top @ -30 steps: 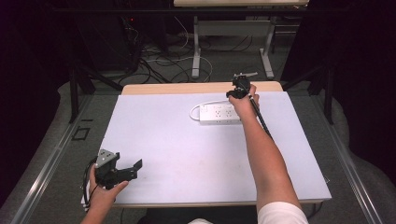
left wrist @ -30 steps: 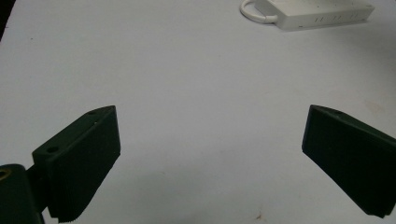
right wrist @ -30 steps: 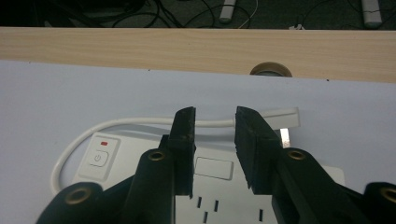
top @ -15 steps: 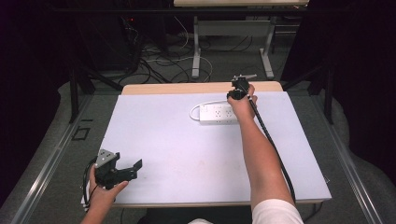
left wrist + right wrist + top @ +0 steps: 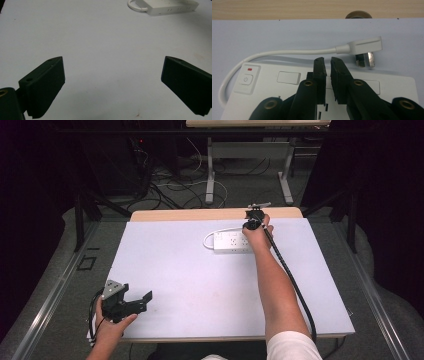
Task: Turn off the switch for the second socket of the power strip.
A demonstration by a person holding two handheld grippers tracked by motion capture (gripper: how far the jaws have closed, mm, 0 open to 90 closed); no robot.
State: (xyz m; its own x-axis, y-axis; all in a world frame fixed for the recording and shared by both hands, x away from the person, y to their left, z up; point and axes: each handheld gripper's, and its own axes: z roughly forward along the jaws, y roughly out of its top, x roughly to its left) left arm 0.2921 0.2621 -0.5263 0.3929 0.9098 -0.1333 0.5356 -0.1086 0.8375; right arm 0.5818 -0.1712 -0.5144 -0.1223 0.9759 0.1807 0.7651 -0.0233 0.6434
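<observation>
A white power strip [image 5: 230, 241] lies flat at the far middle of the white table top [image 5: 200, 285]. Its short cable loops round to a white plug [image 5: 364, 47] that lies loose behind it. My right gripper [image 5: 252, 220] points down over the strip's right part. Its jaws [image 5: 327, 61] have just been closing and now stand almost together, with a thin slit between them in which I see nothing held. They hover over the strip's sockets, to the right of the power button [image 5: 245, 80]. My left gripper [image 5: 142, 302] rests at the near left corner, jaws wide open [image 5: 112, 75] and empty. The strip [image 5: 172, 6] lies far ahead of it.
A strip of wooden table edge [image 5: 215, 213] shows behind the white top. Beyond it, cables and desk legs [image 5: 210, 185] stand on the floor. The right gripper's black cable [image 5: 295, 290] trails along the forearm to the near edge.
</observation>
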